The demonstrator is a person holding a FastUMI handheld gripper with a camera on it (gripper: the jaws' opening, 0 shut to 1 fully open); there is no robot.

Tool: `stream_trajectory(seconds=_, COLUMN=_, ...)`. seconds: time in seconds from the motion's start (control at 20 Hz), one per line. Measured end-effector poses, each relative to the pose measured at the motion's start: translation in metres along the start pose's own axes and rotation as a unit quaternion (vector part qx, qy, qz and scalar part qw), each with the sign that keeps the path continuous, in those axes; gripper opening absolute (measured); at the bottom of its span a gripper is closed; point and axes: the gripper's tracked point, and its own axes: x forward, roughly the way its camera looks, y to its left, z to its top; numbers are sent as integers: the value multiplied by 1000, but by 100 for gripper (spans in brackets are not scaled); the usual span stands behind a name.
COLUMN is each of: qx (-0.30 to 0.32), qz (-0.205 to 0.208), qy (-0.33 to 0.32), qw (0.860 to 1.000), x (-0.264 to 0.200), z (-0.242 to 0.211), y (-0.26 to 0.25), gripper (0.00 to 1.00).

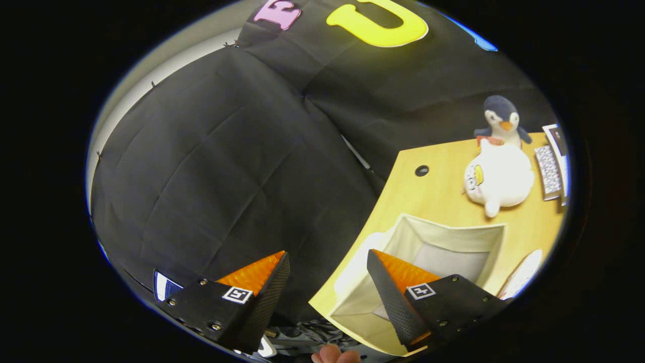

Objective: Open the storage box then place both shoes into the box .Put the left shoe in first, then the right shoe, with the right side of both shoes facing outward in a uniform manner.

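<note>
Gripper point(327, 282) jaws wide apart, holding nothing, tilted view. Right finger point(398, 297) sits over the near edge of the open storage box point(453, 242), a cream fabric box on the wooden table point(433, 196); inside looks empty from here. Far beyond the box, a white plush toy point(499, 179) lies touching a penguin plush point(501, 118). Keyboard point(549, 171) at far right. Part of a white rounded object point(521, 275) right of the box, cannot tell what.

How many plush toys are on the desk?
2. A penguin sits at the desk's far edge; a white plush lies just before it, beyond the open box and the open claw.
</note>
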Motion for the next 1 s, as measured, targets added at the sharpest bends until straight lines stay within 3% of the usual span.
stream_trajectory(seconds=0.35, qx=-45, qz=-86, qy=-43, qw=994, x=-85, z=4, y=-70, gripper=95)
stream_trajectory(seconds=0.65, qx=-32, qz=-158, qy=-56, qw=985, x=-130, z=-14, y=-132, gripper=96)
stream_trajectory(seconds=1.0, qx=-21, qz=-238, qy=-10, qw=971, x=-166, z=-65, y=-210, gripper=96)
